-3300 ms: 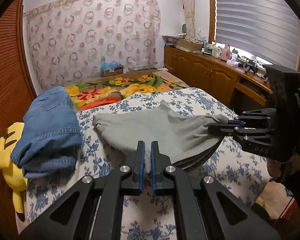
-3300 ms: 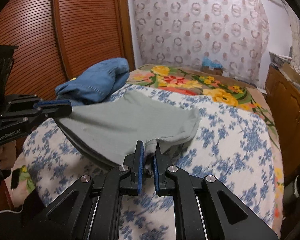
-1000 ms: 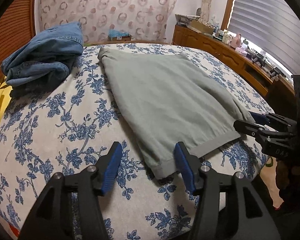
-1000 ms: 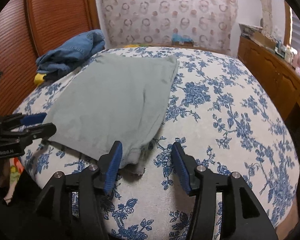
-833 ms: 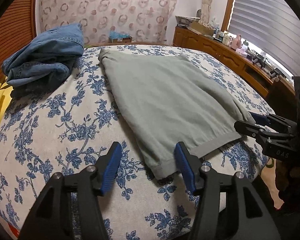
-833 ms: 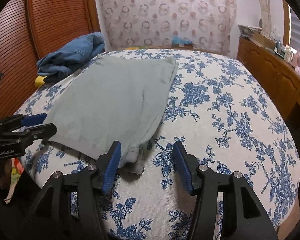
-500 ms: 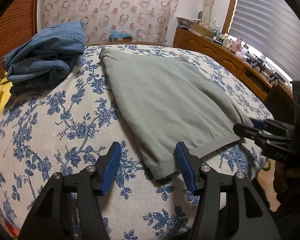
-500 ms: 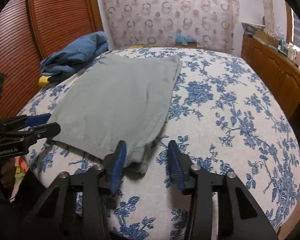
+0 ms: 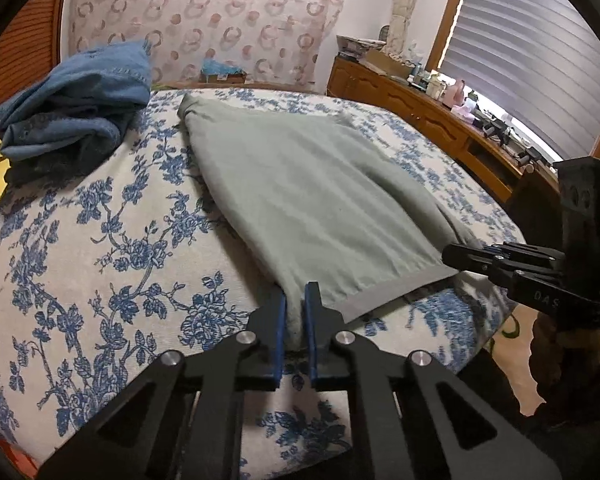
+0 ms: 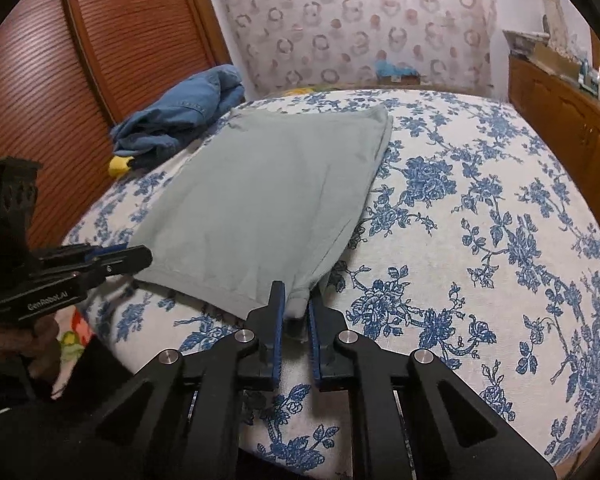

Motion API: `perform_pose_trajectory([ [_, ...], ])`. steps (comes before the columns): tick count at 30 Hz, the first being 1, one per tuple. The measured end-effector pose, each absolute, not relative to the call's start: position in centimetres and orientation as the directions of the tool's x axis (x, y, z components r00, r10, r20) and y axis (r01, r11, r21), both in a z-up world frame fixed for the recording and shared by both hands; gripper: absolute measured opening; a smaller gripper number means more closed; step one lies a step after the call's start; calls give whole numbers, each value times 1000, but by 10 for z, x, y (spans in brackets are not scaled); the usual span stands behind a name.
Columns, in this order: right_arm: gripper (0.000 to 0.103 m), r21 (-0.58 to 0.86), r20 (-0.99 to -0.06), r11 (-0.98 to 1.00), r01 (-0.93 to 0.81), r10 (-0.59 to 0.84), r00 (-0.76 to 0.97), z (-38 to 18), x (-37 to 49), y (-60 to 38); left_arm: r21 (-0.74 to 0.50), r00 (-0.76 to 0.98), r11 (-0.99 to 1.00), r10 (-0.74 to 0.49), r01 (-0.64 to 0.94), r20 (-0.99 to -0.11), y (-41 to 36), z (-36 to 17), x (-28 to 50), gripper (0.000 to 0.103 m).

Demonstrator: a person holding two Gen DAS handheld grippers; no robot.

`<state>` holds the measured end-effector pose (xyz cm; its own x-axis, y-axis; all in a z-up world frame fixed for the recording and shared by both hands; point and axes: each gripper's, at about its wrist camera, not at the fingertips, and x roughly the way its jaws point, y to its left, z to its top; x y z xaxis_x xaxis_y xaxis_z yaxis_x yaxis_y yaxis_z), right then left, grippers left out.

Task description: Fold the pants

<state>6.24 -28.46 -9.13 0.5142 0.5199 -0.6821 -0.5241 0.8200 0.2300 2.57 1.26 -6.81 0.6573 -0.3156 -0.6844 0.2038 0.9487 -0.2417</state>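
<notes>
Left wrist: tool (image 9: 295,302) on pants (image 9: 316,196)

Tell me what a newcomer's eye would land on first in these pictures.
First, the grey-green pants, spread flat across the middle of the blue-flowered bedspread. Next, the two black grippers at its near edge: the left gripper and the right gripper have just closed, each pinching one near corner of the cloth. Last, a crumpled blue denim garment heaped at the far left of the bed.

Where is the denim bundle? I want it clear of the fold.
In the left wrist view the denim bundle lies at the bed's far left, apart from the grey pants.
</notes>
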Motion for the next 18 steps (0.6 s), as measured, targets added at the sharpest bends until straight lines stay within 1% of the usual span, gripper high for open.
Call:
perform_pose_trajectory([
  [8, 7, 241, -645, 796, -555, 559, 521, -69, 50, -291, -266, 680, 933, -359, 242, -639, 14, -40, 9, 4],
  [18, 7, 251, -582, 759, -601, 614, 533, -35, 34, -296, -257, 722, 924, -383, 285, -577, 12, -3, -10, 4],
])
